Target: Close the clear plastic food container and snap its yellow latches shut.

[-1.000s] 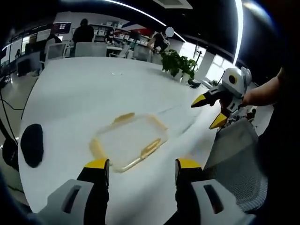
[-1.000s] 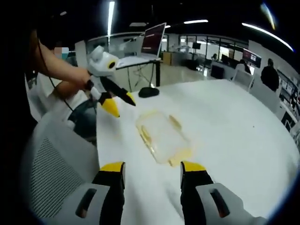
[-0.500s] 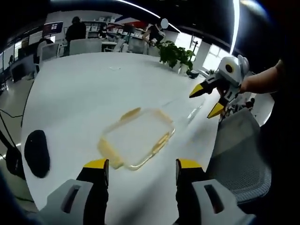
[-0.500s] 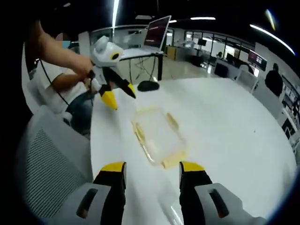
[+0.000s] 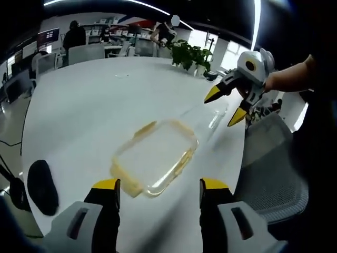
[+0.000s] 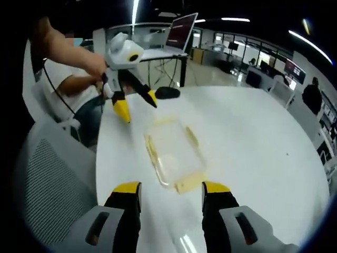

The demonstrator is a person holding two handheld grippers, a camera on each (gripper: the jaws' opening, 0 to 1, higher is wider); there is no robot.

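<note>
A clear plastic container (image 5: 152, 154) with yellow latches lies flat on the white table (image 5: 89, 100), just beyond my left gripper (image 5: 159, 185), which is open and empty. In the right gripper view the same container (image 6: 174, 152) sits ahead of my right gripper (image 6: 171, 188), also open and empty. The right gripper (image 5: 221, 109) hangs in the air past the container's far right end, held by a hand. The left gripper (image 6: 138, 107) hovers above the container's far end. A faint clear shape (image 5: 215, 120), possibly the lid, lies beside the container; I cannot tell for sure.
A black oval object (image 5: 42, 180) rests near the table edge (image 6: 167, 93). A grey mesh chair (image 5: 268, 174) stands at the table's side (image 6: 47, 179). A laptop (image 6: 181, 31) and a potted plant (image 5: 192, 55) are farther off.
Both cameras have shifted a little, so the container sits more centred between each pair of jaws. The right gripper appears slightly higher in the left gripper view. Both grippers stay open.
</note>
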